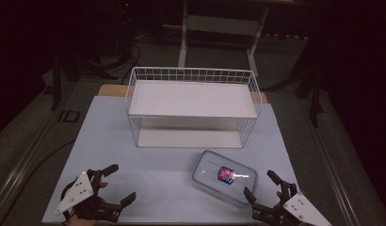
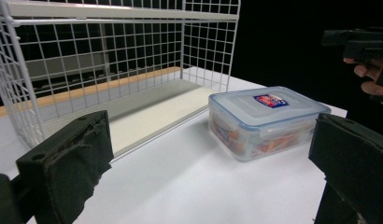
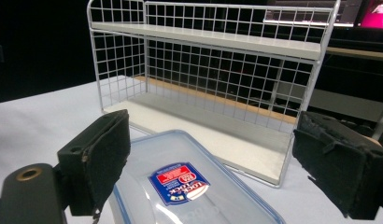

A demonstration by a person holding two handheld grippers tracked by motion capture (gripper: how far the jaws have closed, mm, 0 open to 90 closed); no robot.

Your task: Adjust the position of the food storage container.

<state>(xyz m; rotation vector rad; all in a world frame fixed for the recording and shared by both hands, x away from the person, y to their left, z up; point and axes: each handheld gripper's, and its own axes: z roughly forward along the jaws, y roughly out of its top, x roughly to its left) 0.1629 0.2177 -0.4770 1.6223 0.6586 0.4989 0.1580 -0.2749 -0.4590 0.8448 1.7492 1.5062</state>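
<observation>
While both tongs hung open and empty near the worktop's front corners, the left tongs sat well apart from everything and the right tongs just beside the clear plastic lidded box with a blue rim and red-and-blue label. That box lay toward the front right of the pale worktop, in front of the white two-tier wire shelf rack. Its smooth lid and walls looked slippery, so a one-sided pinch could probably let it tilt or slide.

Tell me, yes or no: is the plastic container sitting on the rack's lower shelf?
No, the plastic container sits lidded on the table in front of the wire rack, whose shelves are bare.
</observation>
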